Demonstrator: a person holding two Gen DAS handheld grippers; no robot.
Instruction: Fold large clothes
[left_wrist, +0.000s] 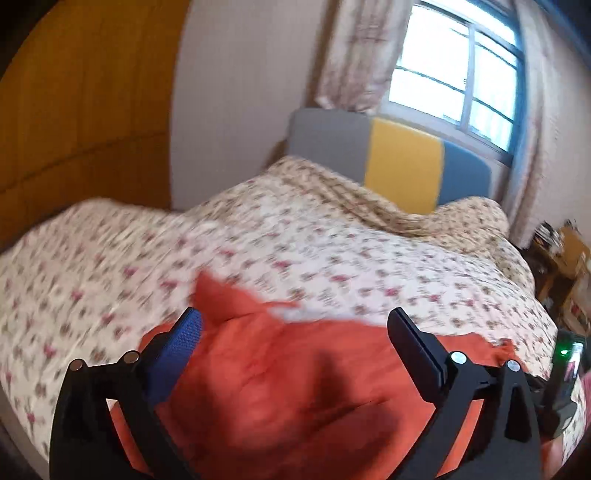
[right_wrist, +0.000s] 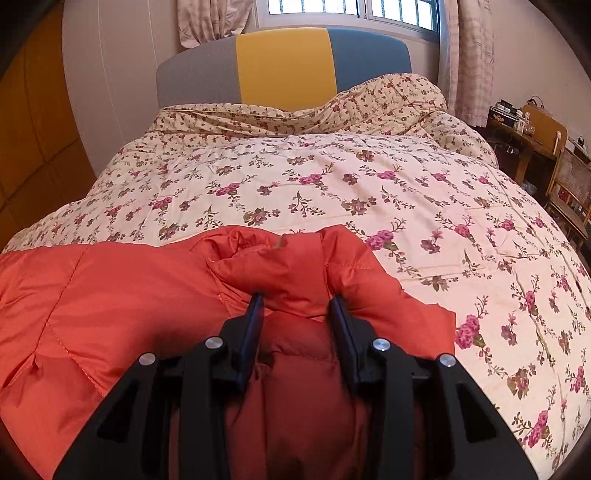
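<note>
An orange quilted puffer jacket (right_wrist: 110, 295) lies on the near part of a bed covered with a floral quilt (right_wrist: 332, 184). My right gripper (right_wrist: 296, 299) is shut on a bunched fold of the jacket, with padded fabric bulging between and over its fingers. In the blurred left wrist view the jacket (left_wrist: 295, 387) lies below my left gripper (left_wrist: 295, 317). That gripper's jaws stand wide apart, and its blue-padded finger (left_wrist: 184, 339) and black finger (left_wrist: 413, 343) do not press on the cloth.
A grey, yellow and blue headboard (right_wrist: 284, 62) stands at the far end under a window (left_wrist: 461, 70) with curtains. A wooden wardrobe (left_wrist: 81, 110) is on the left. A desk and chair (right_wrist: 554, 158) stand to the right of the bed.
</note>
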